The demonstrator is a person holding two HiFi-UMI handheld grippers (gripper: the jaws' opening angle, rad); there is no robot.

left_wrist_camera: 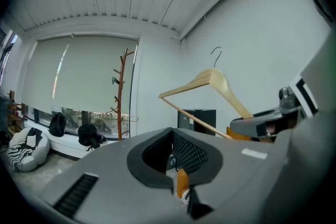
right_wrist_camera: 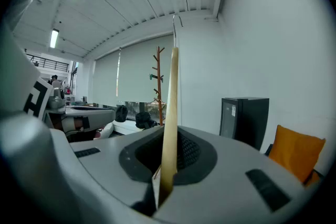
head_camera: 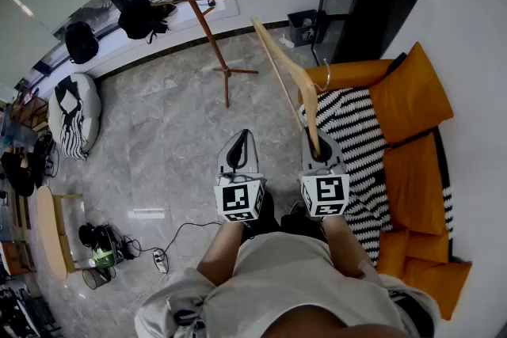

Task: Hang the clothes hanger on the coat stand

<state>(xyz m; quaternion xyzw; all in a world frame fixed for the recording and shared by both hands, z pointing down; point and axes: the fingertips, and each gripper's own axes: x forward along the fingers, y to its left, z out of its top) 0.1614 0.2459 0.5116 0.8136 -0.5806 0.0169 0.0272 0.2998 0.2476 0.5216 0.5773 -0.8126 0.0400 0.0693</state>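
Observation:
A pale wooden clothes hanger with a metal hook stands up from my right gripper, which is shut on one end of it. In the right gripper view the hanger rises edge-on from between the closed jaws. The brown wooden coat stand stands on the tiled floor ahead and to the left, with a hanger and a dark bag on its pegs. My left gripper is shut and holds nothing. From the left gripper view the hanger shows to the right, the coat stand further off by the window.
An orange sofa with a black-and-white striped throw lies right. A black cabinet stands at the back wall. A striped beanbag and a bag by the window sit left. Cables and a small table are at lower left.

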